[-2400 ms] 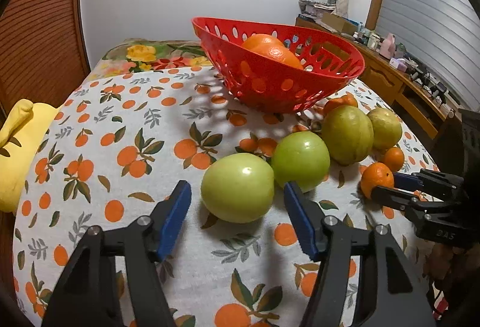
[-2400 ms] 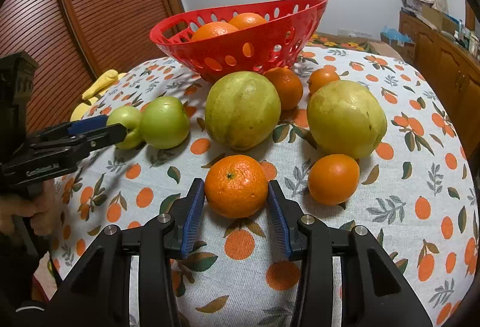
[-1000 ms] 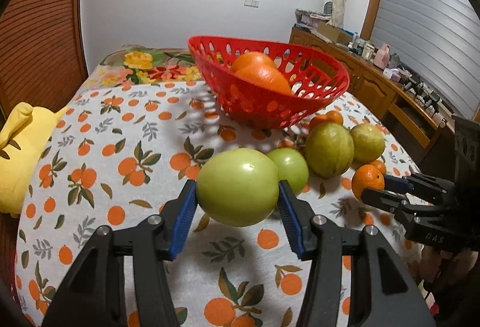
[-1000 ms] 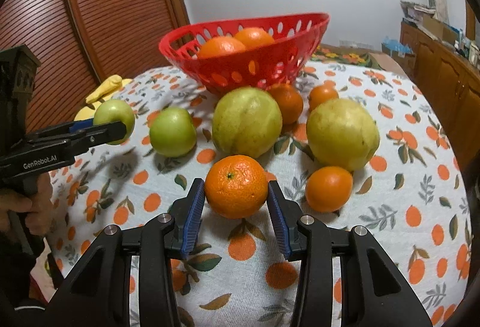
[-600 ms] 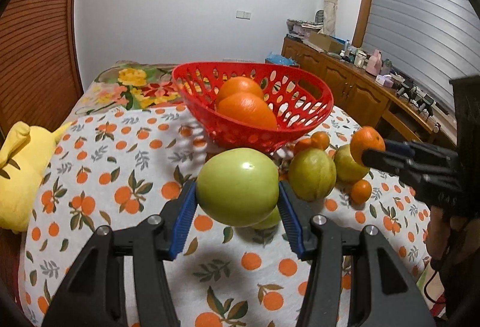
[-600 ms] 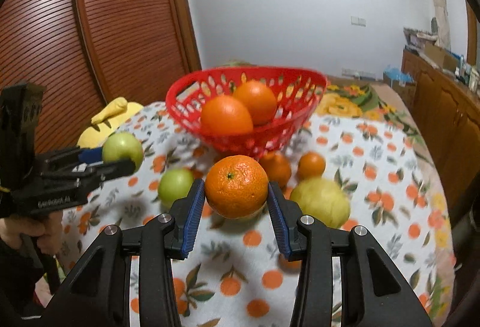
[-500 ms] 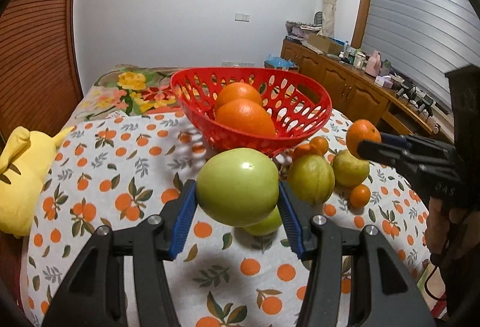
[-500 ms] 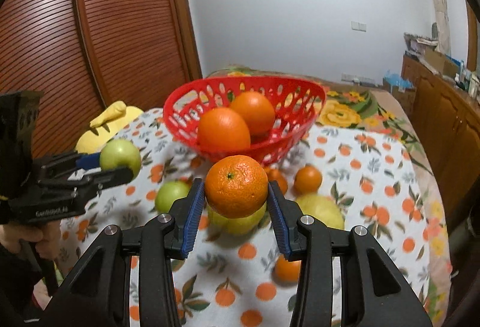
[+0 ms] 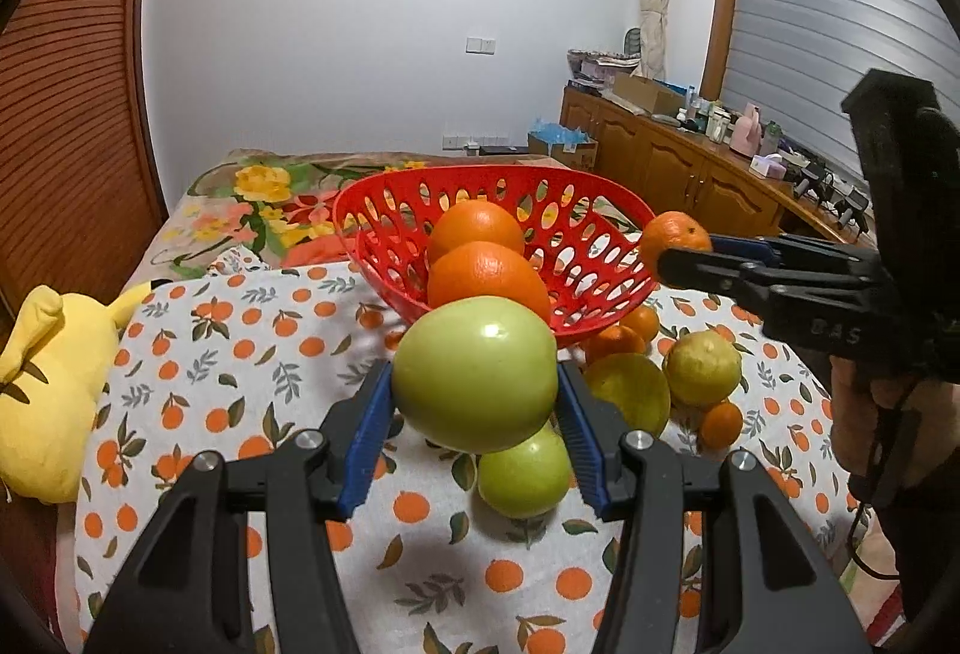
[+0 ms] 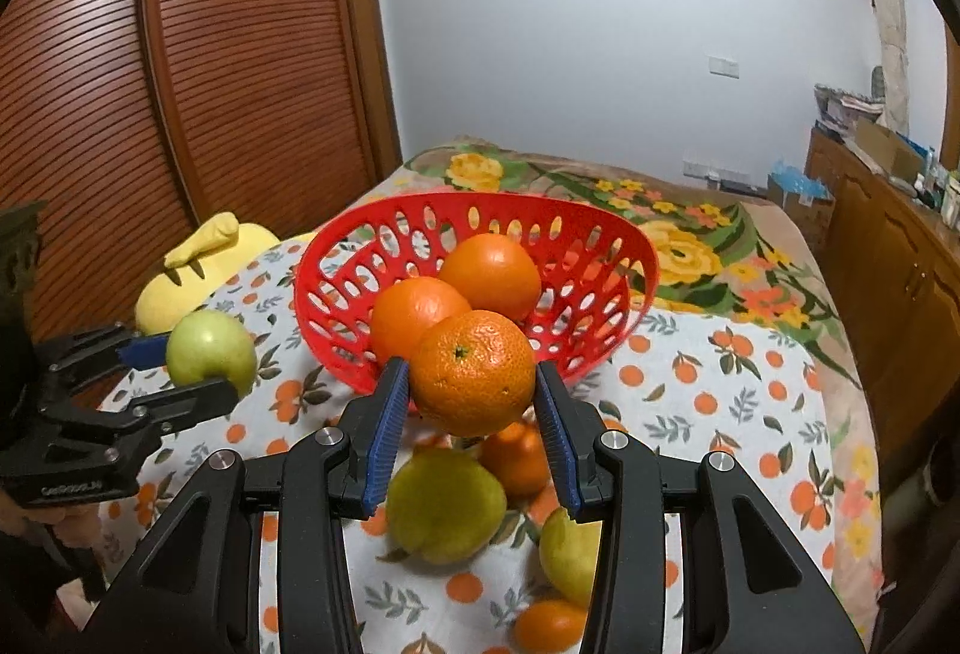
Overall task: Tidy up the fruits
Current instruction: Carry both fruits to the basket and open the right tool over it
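Observation:
My left gripper is shut on a green apple and holds it in the air in front of the red basket. My right gripper is shut on an orange and holds it above the table, just short of the red basket's near rim. The basket holds two oranges. In the left wrist view the right gripper with its orange is at the basket's right rim. In the right wrist view the left gripper with the apple is left of the basket.
On the orange-print tablecloth lie a second green apple, two yellow-green fruits, and several small oranges. A yellow plush toy lies at the table's left edge. A wooden sideboard stands to the right.
Both grippers closed on their fruit, lifted it off the table and carried it up toward the basket. The basket's inside now shows from above.

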